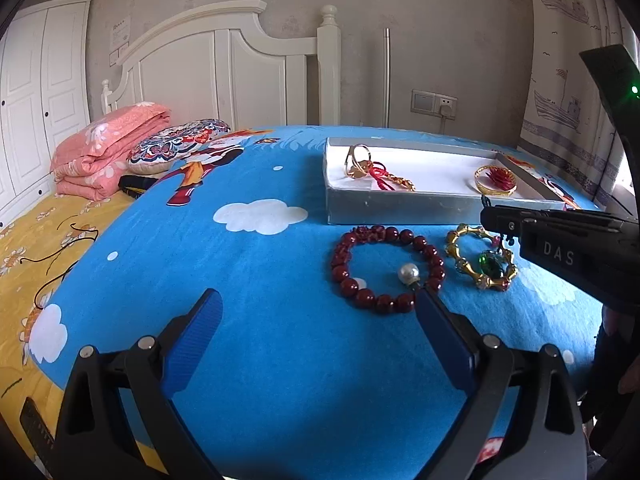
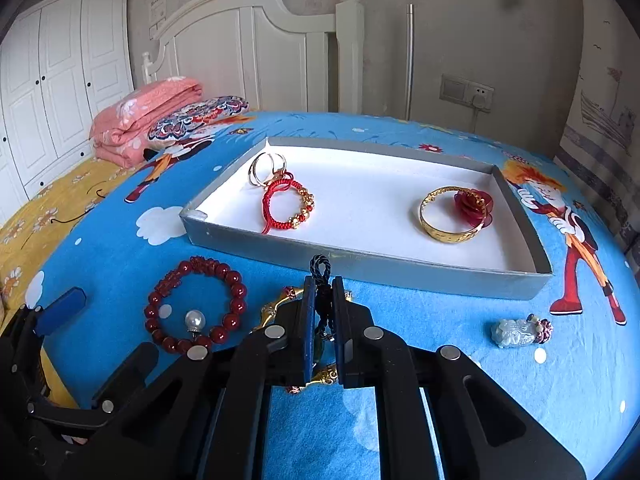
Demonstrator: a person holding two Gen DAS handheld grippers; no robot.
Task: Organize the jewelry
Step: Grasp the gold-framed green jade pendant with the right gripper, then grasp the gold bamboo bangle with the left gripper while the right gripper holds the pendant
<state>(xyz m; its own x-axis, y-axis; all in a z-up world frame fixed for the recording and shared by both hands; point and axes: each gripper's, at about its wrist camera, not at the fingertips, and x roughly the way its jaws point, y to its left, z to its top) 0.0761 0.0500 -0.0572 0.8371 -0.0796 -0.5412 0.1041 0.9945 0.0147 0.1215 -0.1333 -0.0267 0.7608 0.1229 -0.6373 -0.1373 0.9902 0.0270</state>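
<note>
White letters "DAS" stand on the right gripper [image 1: 492, 216] body

Bead bracelet [image 2: 196, 307] before tray [image 2: 360, 258]; bangle [image 2: 450, 216] in tray, right.

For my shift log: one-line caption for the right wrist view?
Right gripper pinches a dark braided cord before the tray.

- Blue cartoon blanket [image 2: 400, 340] spread over the bed
- Folded pink quilt [image 1: 104, 152] beside a patterned cushion [image 1: 176, 146]
- White headboard [image 2: 248, 40]
- White wardrobe [image 2: 56, 64]
- Wall socket [image 2: 468, 90]
</note>
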